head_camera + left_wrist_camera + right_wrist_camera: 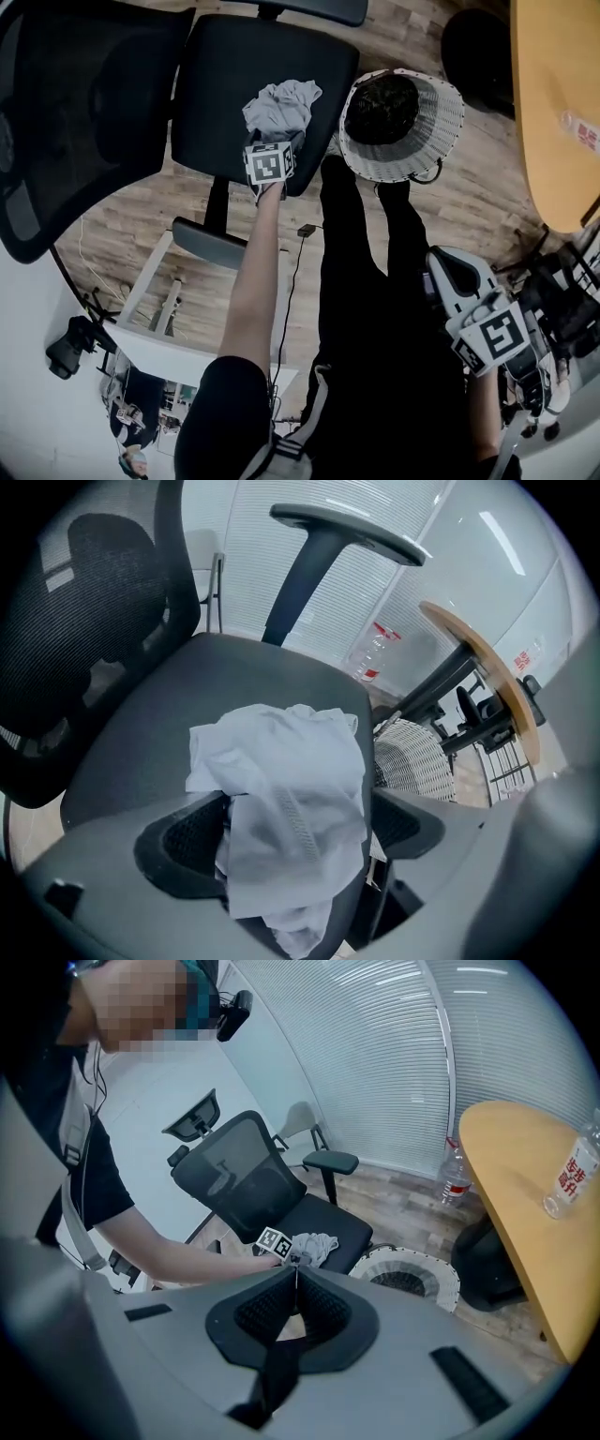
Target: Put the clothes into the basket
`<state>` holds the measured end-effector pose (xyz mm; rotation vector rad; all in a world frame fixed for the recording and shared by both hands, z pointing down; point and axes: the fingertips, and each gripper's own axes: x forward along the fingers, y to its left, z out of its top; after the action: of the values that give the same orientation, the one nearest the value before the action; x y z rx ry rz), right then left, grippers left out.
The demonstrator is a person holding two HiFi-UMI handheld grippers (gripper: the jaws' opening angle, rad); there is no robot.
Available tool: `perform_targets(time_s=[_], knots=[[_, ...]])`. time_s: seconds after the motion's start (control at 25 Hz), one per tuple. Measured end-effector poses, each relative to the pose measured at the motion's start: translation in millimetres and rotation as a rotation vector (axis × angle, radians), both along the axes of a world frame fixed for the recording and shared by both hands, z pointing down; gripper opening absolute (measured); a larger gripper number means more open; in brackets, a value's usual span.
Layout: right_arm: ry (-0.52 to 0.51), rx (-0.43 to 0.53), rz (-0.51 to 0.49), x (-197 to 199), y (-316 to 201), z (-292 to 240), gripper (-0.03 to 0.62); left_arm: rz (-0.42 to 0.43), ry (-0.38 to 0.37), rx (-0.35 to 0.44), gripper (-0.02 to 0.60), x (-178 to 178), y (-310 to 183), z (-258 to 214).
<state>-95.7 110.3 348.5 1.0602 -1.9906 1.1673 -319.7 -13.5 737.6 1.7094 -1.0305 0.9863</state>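
Note:
A crumpled pale grey garment (281, 105) lies on the black seat of an office chair (220, 84). My left gripper (277, 133) points steeply down at it with its jaws spread wide. In the left gripper view the garment (281, 780) lies between the two fingers (178, 832), which stand apart on either side without pinching it. The white wicker basket (441, 131) stands on the floor right of the chair, with a dark garment (382, 108) inside. My right gripper (442, 264) hangs by the person's right leg, shut and empty, its jaws meeting at the tips (295, 1269).
A round wooden table (558, 103) fills the right side, with a plastic bottle (572, 1176) on it and another bottle (454, 1177) on the floor. A black round object (473, 42) sits beyond the basket. The chair's mesh backrest (75, 112) rises at left.

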Motion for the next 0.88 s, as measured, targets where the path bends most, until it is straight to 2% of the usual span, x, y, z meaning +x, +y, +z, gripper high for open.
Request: perform_targets(time_s=[0.24, 0.44, 0.68, 0.88], knots=[[-0.011, -0.024, 0.009, -1.0, 1.7, 11.3, 0.017, 0.019, -0.028, -0.042, 0.483, 1.0, -0.1, 26.4], [-0.013, -0.045, 0.01, -0.1, 4.6, 21.0, 0.017, 0.001, -0.019, -0.062, 0.482, 6.4, 1.9, 45.7], [-0.004, -0.039, -0.017, -6.6, 3.7, 25.9, 0.017, 0.046, -0.084, -0.054, 0.48, -2.7, 1.3, 58.4], [-0.048, -0.008, 0.008, -15.3, 2.4, 23.3, 0.017, 0.069, -0.116, -0.026, 0.476, -2.6, -1.4, 63.3]])
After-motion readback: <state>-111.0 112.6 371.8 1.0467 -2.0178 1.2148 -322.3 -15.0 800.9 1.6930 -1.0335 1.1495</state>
